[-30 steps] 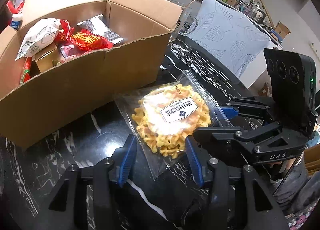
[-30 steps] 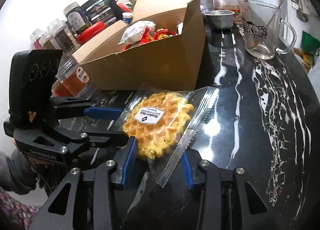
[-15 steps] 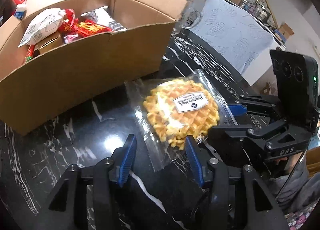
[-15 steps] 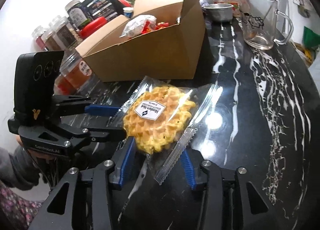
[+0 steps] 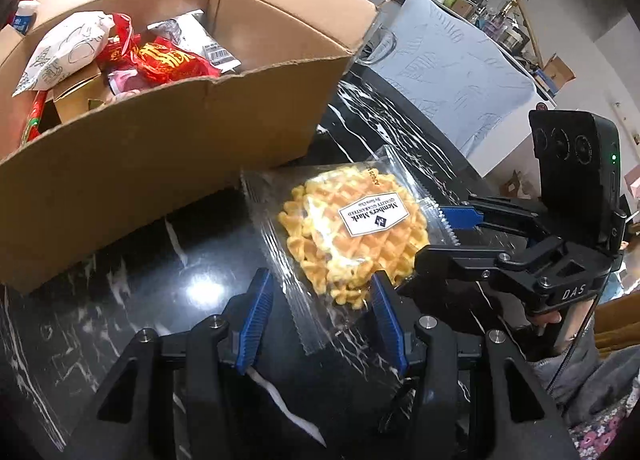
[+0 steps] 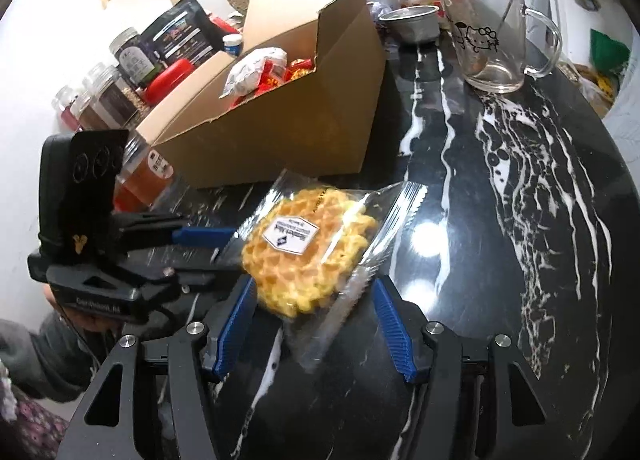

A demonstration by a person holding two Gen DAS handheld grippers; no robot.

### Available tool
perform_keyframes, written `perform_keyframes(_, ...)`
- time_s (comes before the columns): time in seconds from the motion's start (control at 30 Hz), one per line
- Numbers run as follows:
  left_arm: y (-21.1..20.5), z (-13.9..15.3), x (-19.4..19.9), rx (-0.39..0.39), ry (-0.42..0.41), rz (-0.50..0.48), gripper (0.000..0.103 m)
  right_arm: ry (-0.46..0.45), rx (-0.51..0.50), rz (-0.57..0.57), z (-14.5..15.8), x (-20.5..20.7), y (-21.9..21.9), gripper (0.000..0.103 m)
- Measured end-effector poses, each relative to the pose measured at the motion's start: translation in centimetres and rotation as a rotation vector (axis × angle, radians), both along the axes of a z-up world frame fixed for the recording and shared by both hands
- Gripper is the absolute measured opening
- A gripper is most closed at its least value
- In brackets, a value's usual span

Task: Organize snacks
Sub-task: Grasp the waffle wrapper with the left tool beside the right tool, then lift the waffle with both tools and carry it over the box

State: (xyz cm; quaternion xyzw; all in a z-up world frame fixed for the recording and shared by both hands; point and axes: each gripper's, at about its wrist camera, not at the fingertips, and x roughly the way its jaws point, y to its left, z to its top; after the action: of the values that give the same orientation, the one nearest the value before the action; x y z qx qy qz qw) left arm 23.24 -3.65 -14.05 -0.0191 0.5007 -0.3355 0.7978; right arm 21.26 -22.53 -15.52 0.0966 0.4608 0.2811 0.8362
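Your waffle packet point(image 5: 352, 232) is lying on the counter point(image 5: 120, 320) just near of the snack box point(image 5: 160, 148). Both the left hand-held gripper point(image 5: 320, 316) and the right hand-held gripper point(image 6: 316, 320) are standing apart, straddling opposite edges; neither is gripping.

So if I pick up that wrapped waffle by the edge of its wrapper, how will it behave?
The waffle pack likely feels light. Its clear film looks glossy and crinkly, so it may slip between the fingers. The waffle itself looks stiff but crumbly, so squeezing across it could break it.
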Motion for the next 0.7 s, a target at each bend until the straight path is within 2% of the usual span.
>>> perform_keyframes(0.07,-0.1,0.0,0.3,-0.006,0.002,-0.002,0.050,0.013,0.008,-0.008,-0.3,0.4,-0.2,0.059)
perform_keyframes(0.17,-0.5,0.1,0.5,-0.002,-0.003,-0.007,0.050,0.028,0.035,-0.014,-0.6,0.9,-0.5,0.037)
perform_keyframes(0.2,-0.6,0.1,0.4,0.001,-0.006,-0.007,0.050,0.028,0.047,-0.016,-0.6,0.9,-0.4,0.034)
perform_keyframes(0.33,-0.8,0.2,0.1,0.003,-0.024,0.002,0.050,-0.024,0.002,-0.007,-0.1,0.5,0.5,0.031)
perform_keyframes(0.47,0.0,0.7,-0.3,-0.009,-0.036,0.027,0.050,-0.017,0.019,0.008,0.0,0.3,0.8,0.028)
perform_keyframes(0.7,2.0,3.7,-2.5,0.004,-0.135,0.080,0.050,-0.073,0.032,0.044,2.2,-0.5,2.5,0.028)
